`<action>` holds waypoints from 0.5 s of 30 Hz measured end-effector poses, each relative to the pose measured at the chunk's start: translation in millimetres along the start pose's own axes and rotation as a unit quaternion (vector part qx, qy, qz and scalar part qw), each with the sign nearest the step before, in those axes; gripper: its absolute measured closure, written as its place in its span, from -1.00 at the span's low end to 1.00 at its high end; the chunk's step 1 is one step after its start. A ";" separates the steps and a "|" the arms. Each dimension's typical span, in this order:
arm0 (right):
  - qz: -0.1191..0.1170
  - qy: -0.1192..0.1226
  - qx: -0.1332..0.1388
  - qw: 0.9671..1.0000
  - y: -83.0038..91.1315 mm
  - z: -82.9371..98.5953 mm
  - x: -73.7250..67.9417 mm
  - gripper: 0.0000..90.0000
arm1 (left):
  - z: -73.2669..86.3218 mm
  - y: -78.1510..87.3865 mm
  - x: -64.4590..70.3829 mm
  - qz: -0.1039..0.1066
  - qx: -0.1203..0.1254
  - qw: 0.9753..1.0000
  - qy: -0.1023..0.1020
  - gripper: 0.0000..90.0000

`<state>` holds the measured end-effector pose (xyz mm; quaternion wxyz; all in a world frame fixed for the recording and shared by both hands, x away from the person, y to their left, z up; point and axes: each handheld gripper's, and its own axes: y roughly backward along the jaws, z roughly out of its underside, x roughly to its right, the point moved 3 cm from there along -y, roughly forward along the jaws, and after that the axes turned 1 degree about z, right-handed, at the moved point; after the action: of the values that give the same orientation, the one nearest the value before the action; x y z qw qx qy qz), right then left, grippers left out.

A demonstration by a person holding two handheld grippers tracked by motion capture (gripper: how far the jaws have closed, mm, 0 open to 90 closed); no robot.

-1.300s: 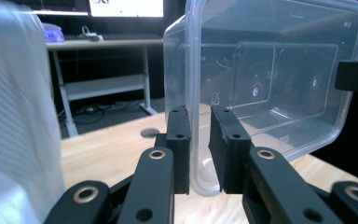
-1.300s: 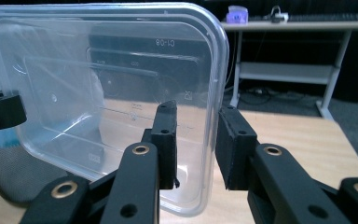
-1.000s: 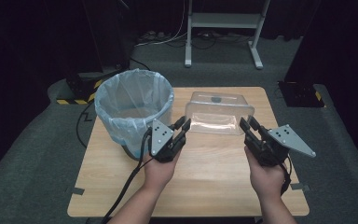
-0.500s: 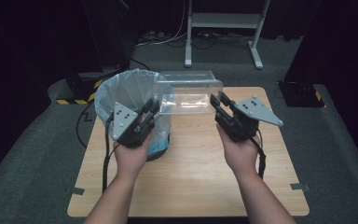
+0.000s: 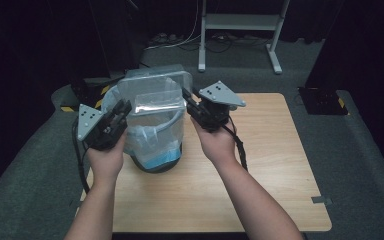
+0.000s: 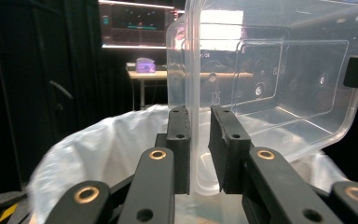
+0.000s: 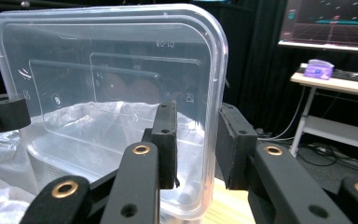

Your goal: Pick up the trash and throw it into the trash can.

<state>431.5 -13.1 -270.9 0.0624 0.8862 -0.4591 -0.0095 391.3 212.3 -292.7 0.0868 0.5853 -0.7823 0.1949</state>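
Since half a second ago both grippers have swung the clear container (image 5: pixel 152 97) further left and tipped it up on edge, so it now hangs over the bin (image 5: pixel 152 145) instead of beside it. Left gripper (image 5: pixel 117 116) pinches the container's left rim, right gripper (image 5: pixel 189 100) pinches the right rim; both sets of jaws are closed on thin plastic wall.

High view: bin sits at the left edge of the wooden table (image 5: pixel 260 165), container held above its mouth, open side facing the person. Left gripper view adds what the high view can't: rim wall (image 6: pixel 196 107) sandwiched between the black jaws, white bag liner (image 6: pixel 107 149) just below, and a lit screen and desk far behind. Right gripper view shows the container's rounded corner (image 7: pixel 212 51) and moulded base markings.

Container: transparent, rigid, rectangular, rounded corners, stepped base. Liner: thin, crinkled, translucent white. Table: pale wood, smooth. Floor: grey carpet.
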 end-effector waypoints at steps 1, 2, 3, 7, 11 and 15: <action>-0.003 -0.001 -0.003 1.000 -5.5 0.4 -3.1 0.58 | -0.3 0.4 -3.0 -0.002 0.000 1.000 0.000 0.73; -0.007 0.001 -0.005 1.000 -12.2 1.1 -6.4 0.58 | -1.9 2.3 -10.1 -0.007 0.003 1.000 0.001 0.73; -0.007 0.001 -0.005 1.000 -12.2 1.1 -6.4 0.58 | -1.9 2.3 -10.1 -0.007 0.003 1.000 0.001 0.73; -0.019 -0.003 -0.013 1.000 -25.1 4.2 -15.5 0.58 | -3.5 4.8 -19.7 -0.016 0.006 1.000 0.005 0.72; -0.021 0.000 -0.015 1.000 -30.8 4.3 -19.0 0.53 | -6.1 5.5 -26.9 -0.010 0.000 1.000 0.008 0.71; -0.025 0.005 -0.032 0.999 -38.6 4.1 -21.0 0.12 | -6.5 2.3 -24.1 0.010 -0.017 1.000 0.020 0.01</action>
<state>450.4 25.6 -280.5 0.0927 0.8947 -0.4364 -0.0214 395.7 236.8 -296.0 0.1104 0.5719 -0.7895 0.1935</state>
